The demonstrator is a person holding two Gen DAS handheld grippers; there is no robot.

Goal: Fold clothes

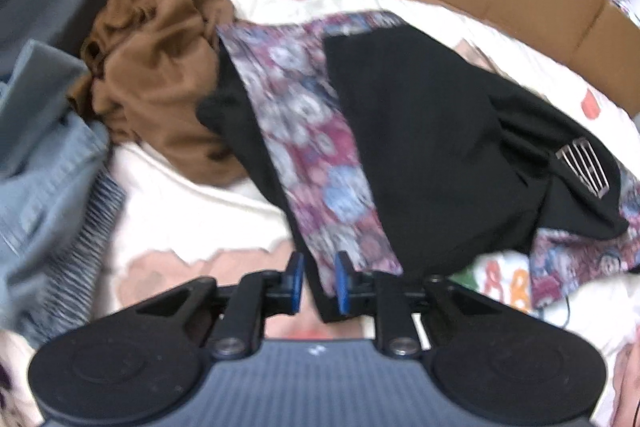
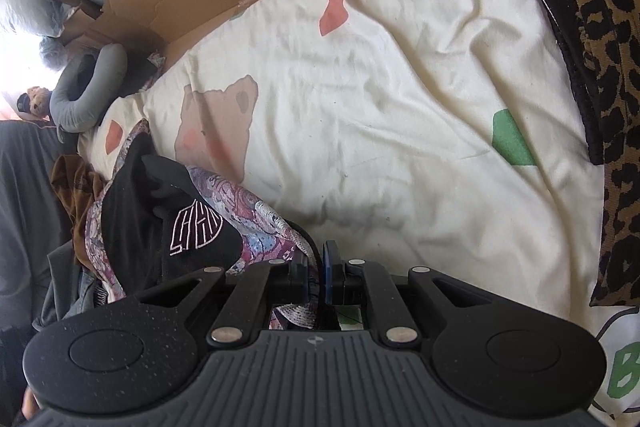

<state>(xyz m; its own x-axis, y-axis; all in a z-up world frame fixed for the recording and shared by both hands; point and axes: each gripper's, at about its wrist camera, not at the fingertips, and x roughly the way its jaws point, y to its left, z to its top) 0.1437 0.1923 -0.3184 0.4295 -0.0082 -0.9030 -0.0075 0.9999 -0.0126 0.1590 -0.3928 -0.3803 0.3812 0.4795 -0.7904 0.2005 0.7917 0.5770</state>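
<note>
Pinching the floral-lined black garment with both grippers, you have its edge in your left gripper and your right gripper. It lies mid-frame across the bed; I judge a fold underway, calling for even tension.

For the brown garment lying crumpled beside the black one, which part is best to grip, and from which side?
Probably its near lower edge, which lies flat on the cream blanket. Come from the near side, low over the blanket; the black garment crowds its right, and the upper part is bunched.
</note>
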